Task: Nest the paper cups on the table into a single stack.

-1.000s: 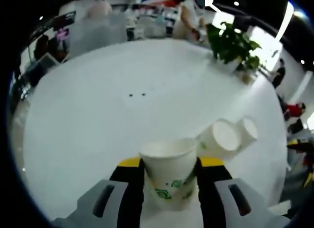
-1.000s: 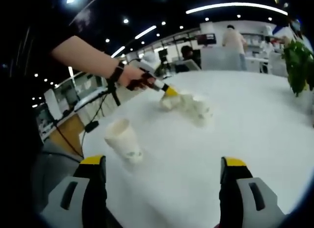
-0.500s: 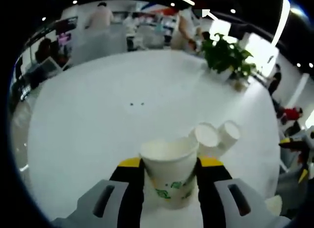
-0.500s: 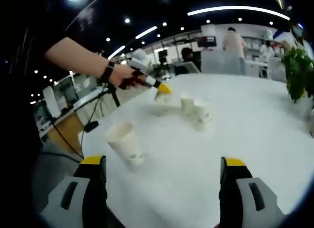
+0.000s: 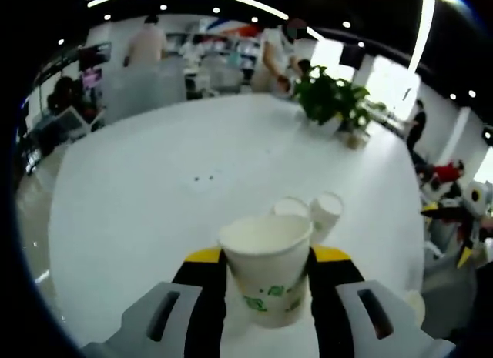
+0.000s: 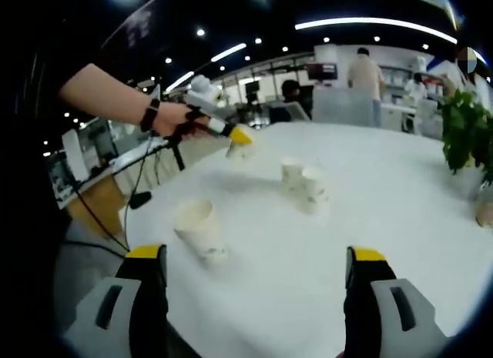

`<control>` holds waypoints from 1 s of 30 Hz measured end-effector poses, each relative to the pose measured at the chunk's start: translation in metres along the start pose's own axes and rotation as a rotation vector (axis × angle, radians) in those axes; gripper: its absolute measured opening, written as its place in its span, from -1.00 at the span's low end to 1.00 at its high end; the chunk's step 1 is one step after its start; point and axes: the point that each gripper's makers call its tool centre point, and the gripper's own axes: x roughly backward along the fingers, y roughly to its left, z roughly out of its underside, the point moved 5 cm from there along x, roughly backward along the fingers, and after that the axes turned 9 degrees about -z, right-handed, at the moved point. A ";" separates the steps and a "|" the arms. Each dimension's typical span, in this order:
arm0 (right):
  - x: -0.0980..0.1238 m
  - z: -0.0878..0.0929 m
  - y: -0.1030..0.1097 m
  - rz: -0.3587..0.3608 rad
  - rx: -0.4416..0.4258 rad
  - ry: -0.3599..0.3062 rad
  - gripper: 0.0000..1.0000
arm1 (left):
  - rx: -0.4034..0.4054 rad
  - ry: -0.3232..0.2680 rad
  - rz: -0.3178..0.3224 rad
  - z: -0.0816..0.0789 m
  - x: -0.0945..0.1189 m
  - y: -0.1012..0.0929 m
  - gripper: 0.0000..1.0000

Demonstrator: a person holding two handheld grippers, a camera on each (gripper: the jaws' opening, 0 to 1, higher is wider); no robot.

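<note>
Held paper cup (image 5: 266,269): white with a green print, upright, mouth up, lodged between the two yellow-tipped jaws of the left gripper (image 5: 266,275), which are clenched against its sides. In the right gripper view the same cup (image 6: 236,148) hangs above the table under the left gripper (image 6: 231,135), held by the person's hand (image 6: 171,118) with a dark band at the wrist.

Paired cups: two paper cups stand upright and touching on the white table (image 5: 154,196), just beyond the held cup's rim and slightly to the right of the left fingertips; one (image 5: 290,209) is partly hidden behind the held cup, the other (image 5: 326,211) sits beside it. From the right gripper they (image 6: 304,182) lie ahead, between the lines of its two jaws and well beyond them.

Lone cup (image 6: 198,230): upright on the table, near its edge, just ahead of the right gripper's left finger.

Right gripper (image 6: 254,265): jaws spread wide, released, nothing between them, table surface visible in the gap.

Surroundings: a potted green plant (image 5: 331,102) stands at the table's far side, beyond the paired cups; people stand at counters in the background.
</note>
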 end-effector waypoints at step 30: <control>0.006 -0.015 -0.003 0.068 0.046 0.017 0.89 | 0.004 -0.246 0.269 0.005 0.081 -0.084 -0.22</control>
